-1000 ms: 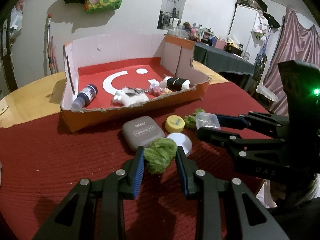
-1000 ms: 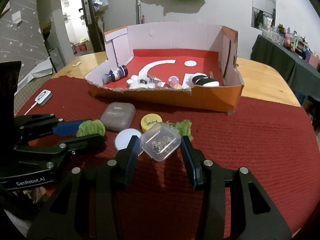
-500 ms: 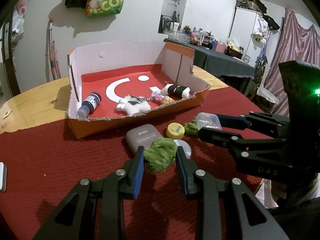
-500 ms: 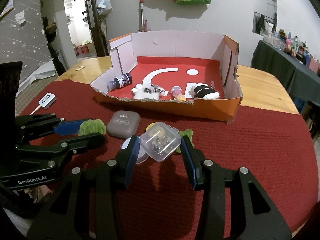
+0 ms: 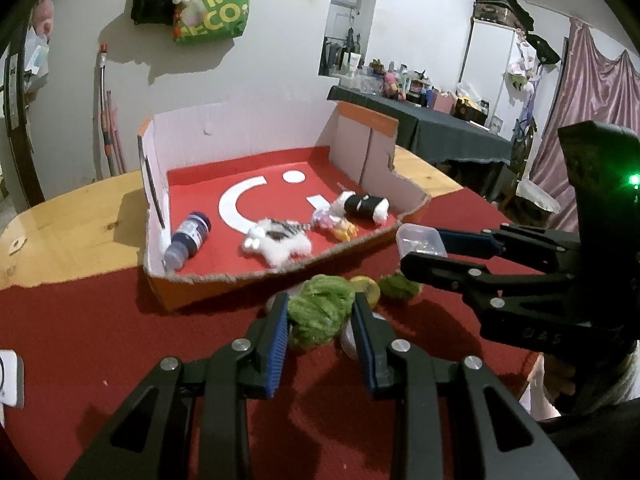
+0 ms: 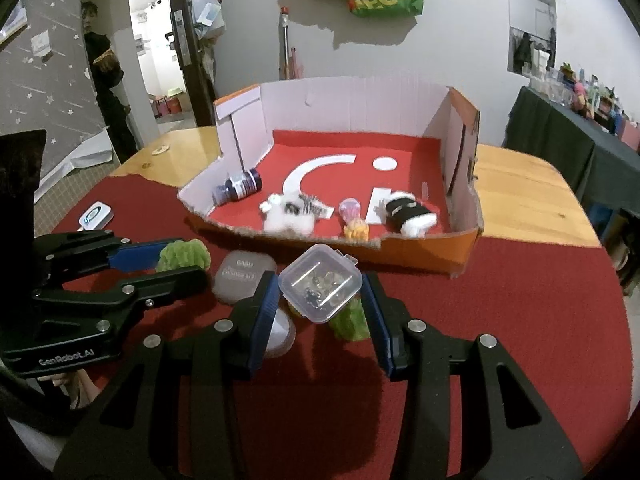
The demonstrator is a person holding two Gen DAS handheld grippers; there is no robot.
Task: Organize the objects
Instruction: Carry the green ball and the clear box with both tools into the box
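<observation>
Red-clothed tabletop [image 6: 500,320] carries one torn cardboard box [image 6: 432,258] with five items; left hand-held gripper [image 5: 320,316] clamps one green pompom [image 5: 318,310], right hand-held gripper [image 6: 320,294] clamps one clear case [image 6: 320,286], both lifted near it.

Green pompom [image 5: 318,314], clear box [image 6: 320,288] aloft.

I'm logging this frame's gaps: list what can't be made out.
- Grey case: lid lettering too small, right wrist view; hidden behind the green pom-pom in left wrist view.
- Clear plastic box: contents too small.
- White device: cut by left edge, left wrist view.
</observation>
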